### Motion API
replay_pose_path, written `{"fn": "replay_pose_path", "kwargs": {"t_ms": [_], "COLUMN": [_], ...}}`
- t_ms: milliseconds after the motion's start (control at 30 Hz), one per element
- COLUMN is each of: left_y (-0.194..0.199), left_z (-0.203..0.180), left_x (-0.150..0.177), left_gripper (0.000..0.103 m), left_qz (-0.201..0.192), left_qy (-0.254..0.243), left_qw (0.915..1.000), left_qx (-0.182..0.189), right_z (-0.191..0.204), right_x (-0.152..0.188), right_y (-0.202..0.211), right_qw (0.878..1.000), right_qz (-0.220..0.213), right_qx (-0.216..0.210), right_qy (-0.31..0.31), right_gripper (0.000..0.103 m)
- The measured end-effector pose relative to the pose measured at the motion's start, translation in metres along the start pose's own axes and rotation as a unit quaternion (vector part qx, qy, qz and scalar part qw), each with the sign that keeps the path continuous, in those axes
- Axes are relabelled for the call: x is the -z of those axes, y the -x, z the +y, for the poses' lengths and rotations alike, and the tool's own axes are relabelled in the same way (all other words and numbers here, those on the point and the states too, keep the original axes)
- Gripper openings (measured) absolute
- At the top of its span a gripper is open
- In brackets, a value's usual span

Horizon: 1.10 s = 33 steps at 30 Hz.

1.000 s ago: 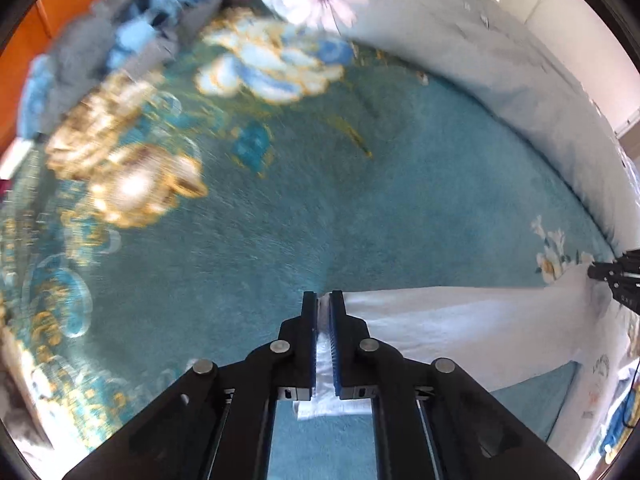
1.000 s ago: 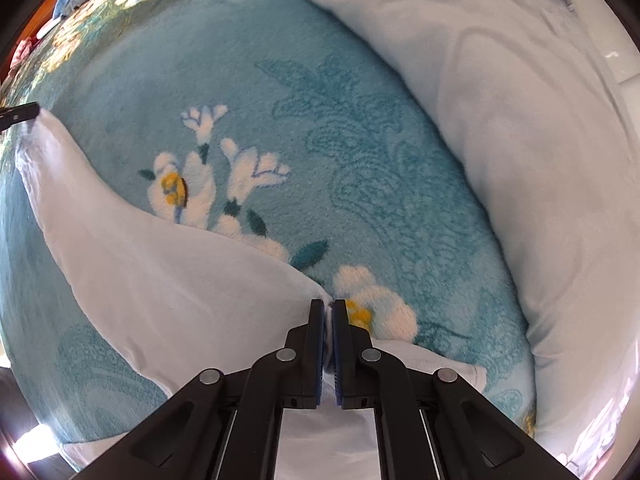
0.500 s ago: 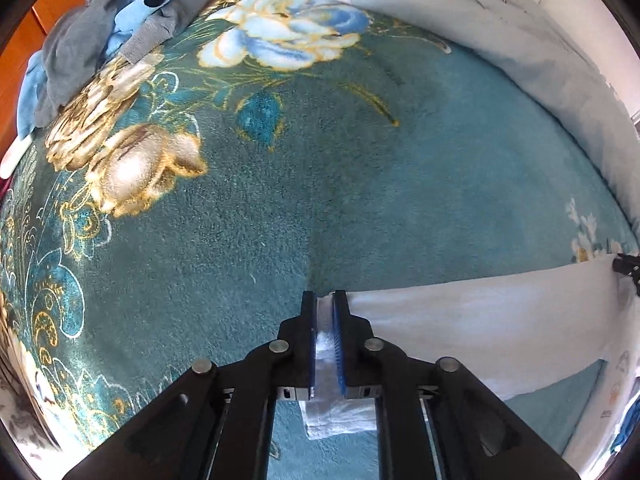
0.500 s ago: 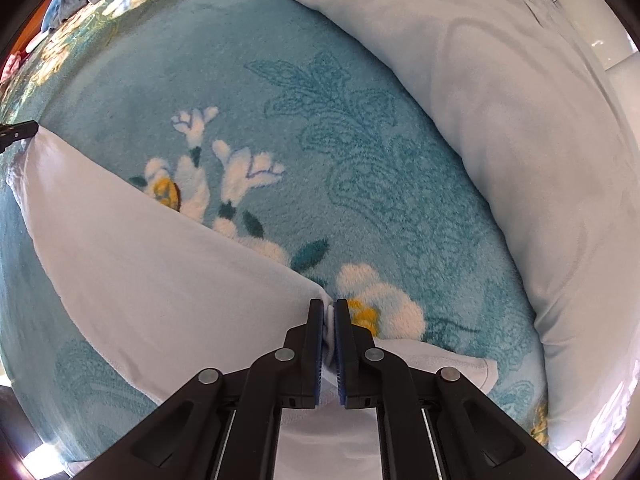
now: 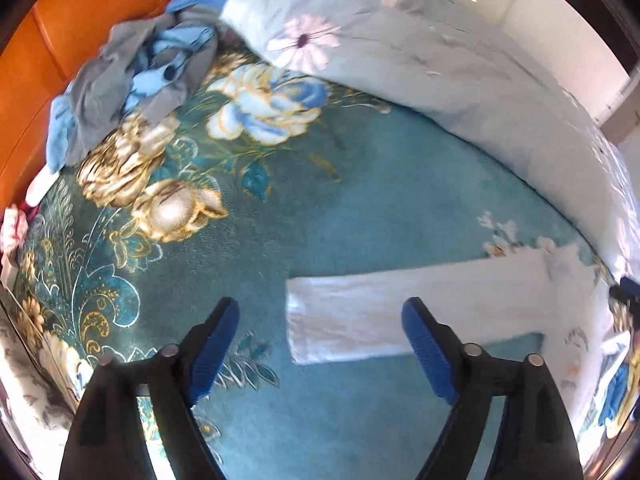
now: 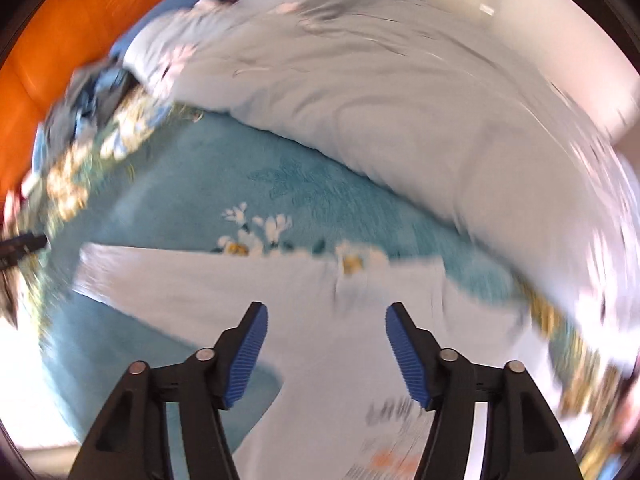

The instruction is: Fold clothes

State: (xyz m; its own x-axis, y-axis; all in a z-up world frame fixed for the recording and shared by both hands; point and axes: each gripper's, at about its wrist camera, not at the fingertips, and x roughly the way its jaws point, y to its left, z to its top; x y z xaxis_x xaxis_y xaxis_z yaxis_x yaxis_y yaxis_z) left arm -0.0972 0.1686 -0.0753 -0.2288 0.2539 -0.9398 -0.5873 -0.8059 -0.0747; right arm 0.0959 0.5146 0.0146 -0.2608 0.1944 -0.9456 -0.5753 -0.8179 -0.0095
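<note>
Both claws wide, nothing held.
White garment lies flat on teal blanket, probably laid for folding.

- white garment: pale cloth lying flat on a teal floral blanket; one long sleeve-like band stretches out sideways, its squared end folded over in layers.
- in the right wrist view the same garment is blurred; the band runs to the left, the wider body spreads toward the lower right, with faint dark and orange print near the bottom edge.
- heap of grey and blue clothes: crumpled, unfolded, well apart from the white garment, at the blanket's far corner beside an orange surface.
</note>
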Motion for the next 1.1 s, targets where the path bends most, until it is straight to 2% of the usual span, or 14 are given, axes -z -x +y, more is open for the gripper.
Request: {"fn": "replay_pose_path", "kwargs": {"t_ms": [100,200,300,467,600,667,767,867,967,1033,1100], "left_y": [0.006,0.014,0.023,0.041,0.048,0.047,0.041,0.021,0.007,0.002,-0.001], "left_z": [-0.016,-0.045,-0.078,-0.139,-0.182,-0.200,-0.217,-0.231,-0.246,-0.259,-0.269], "left_x": [0.002,0.003,0.002,0.006,0.030,0.045,0.072,0.100,0.118,0.126,0.130], "left_gripper": [0.087,0.088,0.088,0.088,0.089,0.089,0.089,0.089,0.089,0.089,0.089], "left_qz": [0.007,0.019,0.016,0.002,-0.011,-0.009,0.003,0.038,0.064,0.076,0.084], "left_qy": [-0.014,-0.037,-0.065,-0.114,-0.136,-0.132,-0.087,-0.032,-0.016,-0.018,-0.031], "left_qw": [0.9997,0.9980,0.9956,0.9899,0.9884,0.9900,0.9959,0.9984,0.9975,0.9967,0.9958], "left_qx": [0.020,0.047,0.065,0.084,0.066,0.049,0.026,0.026,0.024,0.023,0.019], "right_z": [-0.006,-0.025,-0.050,-0.104,-0.169,-0.204,-0.254,-0.291,-0.313,-0.319,-0.321], "right_x": [0.050,0.106,0.159,0.221,0.266,0.286,0.310,0.327,0.339,0.342,0.342], "right_y": [0.038,0.077,0.108,0.134,0.114,0.097,0.066,0.045,0.029,0.022,0.015], "right_qw": [0.997,0.989,0.972,0.941,0.912,0.895,0.875,0.857,0.835,0.826,0.822], "right_qz": [0.019,0.038,0.048,0.042,0.053,0.061,0.077,0.086,0.079,0.071,0.080], "right_qx": [0.002,0.018,0.049,0.092,0.123,0.137,0.146,0.139,0.118,0.102,0.098], "right_qy": [-0.072,-0.143,-0.225,-0.322,-0.388,-0.419,-0.454,-0.489,-0.532,-0.550,-0.555], "right_gripper": [0.070,0.073,0.077,0.077,0.077,0.077,0.073,0.067,0.066,0.066,0.065]}}
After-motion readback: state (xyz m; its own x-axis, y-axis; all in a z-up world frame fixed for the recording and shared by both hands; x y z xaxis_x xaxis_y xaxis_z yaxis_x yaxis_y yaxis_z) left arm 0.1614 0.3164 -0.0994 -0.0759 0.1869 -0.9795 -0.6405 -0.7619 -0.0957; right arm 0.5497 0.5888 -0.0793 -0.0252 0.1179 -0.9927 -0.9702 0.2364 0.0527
